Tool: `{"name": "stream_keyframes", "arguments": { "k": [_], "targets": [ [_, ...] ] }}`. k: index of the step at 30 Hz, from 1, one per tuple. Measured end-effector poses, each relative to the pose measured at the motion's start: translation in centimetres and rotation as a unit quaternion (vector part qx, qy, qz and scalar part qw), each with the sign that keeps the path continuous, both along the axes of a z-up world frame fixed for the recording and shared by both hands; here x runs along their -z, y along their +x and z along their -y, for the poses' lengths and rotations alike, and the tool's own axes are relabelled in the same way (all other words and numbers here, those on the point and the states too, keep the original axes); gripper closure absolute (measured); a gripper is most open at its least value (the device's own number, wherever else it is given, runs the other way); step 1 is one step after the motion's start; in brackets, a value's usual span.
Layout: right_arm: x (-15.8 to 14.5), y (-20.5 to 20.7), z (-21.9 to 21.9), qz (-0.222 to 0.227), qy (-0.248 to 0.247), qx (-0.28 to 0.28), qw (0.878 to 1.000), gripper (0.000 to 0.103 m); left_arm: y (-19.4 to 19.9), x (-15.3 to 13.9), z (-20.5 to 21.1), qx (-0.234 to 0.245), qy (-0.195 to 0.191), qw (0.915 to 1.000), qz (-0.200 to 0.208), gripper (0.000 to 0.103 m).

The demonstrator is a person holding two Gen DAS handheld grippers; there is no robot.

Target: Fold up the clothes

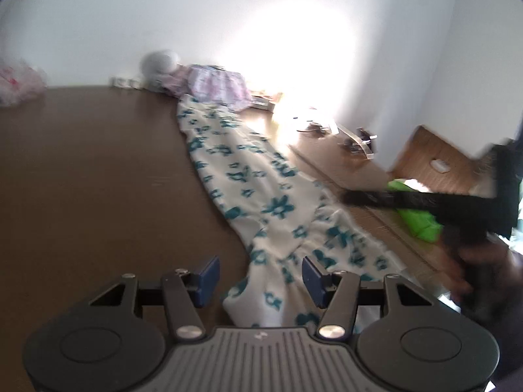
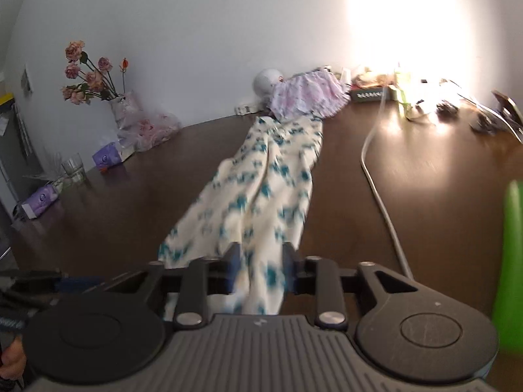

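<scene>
Gripping floral cloth (image 2: pixel 258 196) in right tool (image 2: pixel 260 271), left tool (image 1: pixel 258 276) wide open, empty, dark table (image 2: pixel 425 202)

Strong glare blows out the wall (image 2: pixel 402 16); both fisheye views are blurred, perhaps by motion.

vase of roses (image 2: pixel 94 78) | drinking glass (image 2: pixel 73 166) | white cable (image 2: pixel 380 192) | tissue packs (image 2: pixel 108 156)

Dark brown table (image 2: pixel 425 176); plain white wall (image 2: pixel 196 16) beyond the jaws; bright glare patch (image 2: pixel 398 16) on wall, ahead-right of the jaws
</scene>
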State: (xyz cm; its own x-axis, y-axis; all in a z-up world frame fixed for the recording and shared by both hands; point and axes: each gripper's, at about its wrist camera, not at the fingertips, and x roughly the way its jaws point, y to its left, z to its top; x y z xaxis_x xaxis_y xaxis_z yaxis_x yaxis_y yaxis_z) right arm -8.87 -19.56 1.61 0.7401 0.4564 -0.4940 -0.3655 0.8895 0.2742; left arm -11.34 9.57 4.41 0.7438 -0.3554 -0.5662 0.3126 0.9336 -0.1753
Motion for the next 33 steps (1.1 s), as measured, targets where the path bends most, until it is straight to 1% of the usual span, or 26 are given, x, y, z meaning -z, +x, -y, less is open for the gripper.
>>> {"name": "stream_keyframes", "arguments": {
  "k": [1,2,4,6,7,8,9,10,11,13,15,16,17,18,19,20,21,22,24,25,26,27,28,29,31,33],
  "targets": [
    [0.3,-0.8,-0.2,0.006,-0.011,-0.014,1.0,0.084,-0.5,0.3,0.8,-0.005,0.022,0.9997,0.005,0.071],
    [0.5,-1.8,-0.5,0.008,-0.026,-0.029,0.999,0.084,-1.0,0.4,1.2,-0.006,0.028,0.9996,0.006,0.079],
    [0.7,-3.4,-1.3,0.014,-0.055,-0.04,0.998,0.084,-2.2,0.5,1.3,0.0,0.013,0.9999,0.003,0.08],
    [0.5,-4.7,-1.5,0.016,-0.06,-0.062,0.996,0.08,-3.6,0.2,1.2,0.042,-0.008,0.9991,0.002,0.08],
    [0.1,-5.3,-1.1,0.016,-0.052,-0.074,0.996,0.078,-4.4,0.0,0.5,0.056,-0.028,0.998,0.007,0.077],
    [-0.3,-6.0,-0.1,0.022,-0.04,-0.081,0.996,0.076,-5.2,-0.1,-0.3,0.066,-0.05,0.9965,0.013,0.067],
    [-0.8,-6.7,1.1,0.028,-0.027,-0.087,0.995,0.072,-5.8,-0.1,-1.1,0.063,-0.064,0.9958,0.014,0.06],
    [-1.2,-7.3,2.3,0.033,-0.024,-0.082,0.996,0.062,-6.3,0.0,-1.8,0.049,-0.071,0.9962,0.014,0.044],
    [-1.5,-7.8,3.5,0.037,-0.028,-0.072,0.996,0.06,-6.6,0.1,-2.4,0.037,-0.075,0.9963,0.015,0.04],
    [-1.5,-9.0,5.3,0.044,-0.034,-0.076,0.996,0.06,-7.1,0.4,-3.1,0.028,-0.088,0.9955,0.019,0.04],
    [-0.9,-10.5,6.2,0.053,-0.037,-0.1,0.993,0.06,-7.8,0.5,-2.9,0.056,-0.096,0.9933,0.03,0.039],
    [-0.6,-11.4,6.4,0.059,-0.05,-0.122,0.99,0.06,-8.3,0.5,-2.7,0.082,-0.081,0.9926,0.04,0.038],
    [-0.3,-12.6,6.4,0.072,-0.069,-0.152,0.983,0.06,-8.9,0.6,-2.5,0.109,-0.06,0.991,0.05,0.038],
    [-0.1,-13.7,6.4,0.086,-0.101,-0.181,0.974,0.059,-9.5,0.6,-2.3,0.137,-0.038,0.988,0.059,0.038],
    [0.1,-14.8,6.4,0.099,-0.134,-0.211,0.963,0.057,-10.1,0.7,-2.1,0.165,-0.017,0.9838,0.069,0.038],
    [0.3,-15.9,6.4,0.112,-0.167,-0.24,0.95,0.055,-10.8,0.9,-2.0,0.195,0.014,0.9776,0.079,0.036],
    [0.6,-16.7,6.5,0.12,-0.199,-0.257,0.938,0.053,-11.7,1.1,-2.1,0.226,0.049,0.969,0.088,0.034],
    [1.0,-17.3,6.7,0.13,-0.232,-0.268,0.926,0.05,-12.4,1.6,-2.0,0.245,0.089,0.96,0.102,0.028],
    [2.3,-18.3,7.0,0.168,-0.29,-0.268,0.903,0.049,-13.0,3.0,-0.9,0.249,0.18,0.9432,0.126,0.027],
    [2.8,-18.7,6.8,0.197,-0.312,-0.264,0.891,0.049,-13.1,3.8,-0.1,0.256,0.217,0.9321,0.137,0.028],
    [3.3,-19.0,6.5,0.225,-0.322,-0.266,0.88,0.049,-13.2,4.4,0.6,0.265,0.24,0.9213,0.154,0.03],
    [3.6,-19.0,6.2,0.249,-0.325,-0.27,0.872,0.049,-13.2,4.8,1.3,0.272,0.251,0.9132,0.171,0.033],
    [3.9,-18.9,5.8,0.271,-0.327,-0.275,0.863,0.05,-13.1,4.9,2.0,0.28,0.255,0.9075,0.181,0.039],
    [4.1,-18.8,5.4,0.287,-0.325,-0.28,0.857,0.05,-13.0,4.9,2.5,0.291,0.253,0.9034,0.188,0.045],
    [4.0,-18.1,4.8,0.305,-0.312,-0.287,0.853,0.051,-12.9,4.5,3.2,0.306,0.241,0.8981,0.204,0.046],
    [3.5,-17.5,4.4,0.317,-0.285,-0.295,0.855,0.052,-12.7,4.0,3.7,0.314,0.232,0.8933,0.223,0.046]
  ]
}}
